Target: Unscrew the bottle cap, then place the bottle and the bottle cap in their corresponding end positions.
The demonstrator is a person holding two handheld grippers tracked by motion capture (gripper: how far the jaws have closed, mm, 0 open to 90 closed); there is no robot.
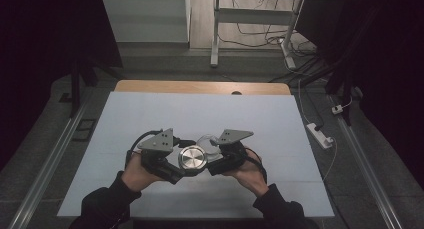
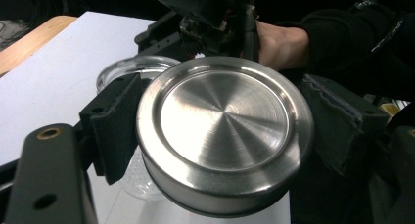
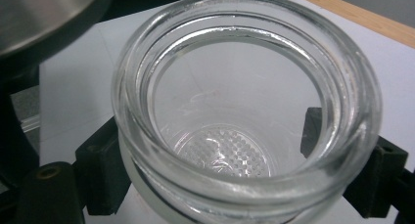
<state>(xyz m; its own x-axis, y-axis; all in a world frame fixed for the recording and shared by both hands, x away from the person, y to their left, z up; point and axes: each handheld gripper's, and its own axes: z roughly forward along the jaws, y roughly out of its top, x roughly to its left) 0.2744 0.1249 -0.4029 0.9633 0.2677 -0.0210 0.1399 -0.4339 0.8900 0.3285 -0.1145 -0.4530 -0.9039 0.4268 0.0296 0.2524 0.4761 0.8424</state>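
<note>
High view: we see both hands low over the white table cover [image 1: 150, 114], close together near its middle. The left gripper [image 1: 172, 171] carries a round steel lid [image 1: 193, 158], flat face up. The right gripper [image 1: 216, 161] sits just beside it, with a clear glass jar [image 1: 206, 141] faintly visible between the two grey plates. A wooden table edge [image 1: 200, 87] shows beyond the cover.

Left gripper view: we note the steel lid [image 2: 225, 138] clamped between the two black jaws, a ribbed pad [image 2: 115, 123] pressed against its rim on one side and a padded jaw on the other. The lid is tilted toward the camera. The glass jar [image 2: 132, 70] lies behind and partly under it, mouth open. The right gripper [image 2: 205, 23] and the hand [image 2: 284, 43] holding it are farther off.

Right gripper view: we see the glass jar [image 3: 244, 116] held by its neck, jaws closed on either side below the thick rim. The jar is open, with a dimpled base. The lid's edge [image 3: 44, 16] sits at the upper left, apart from the jar mouth.
</note>
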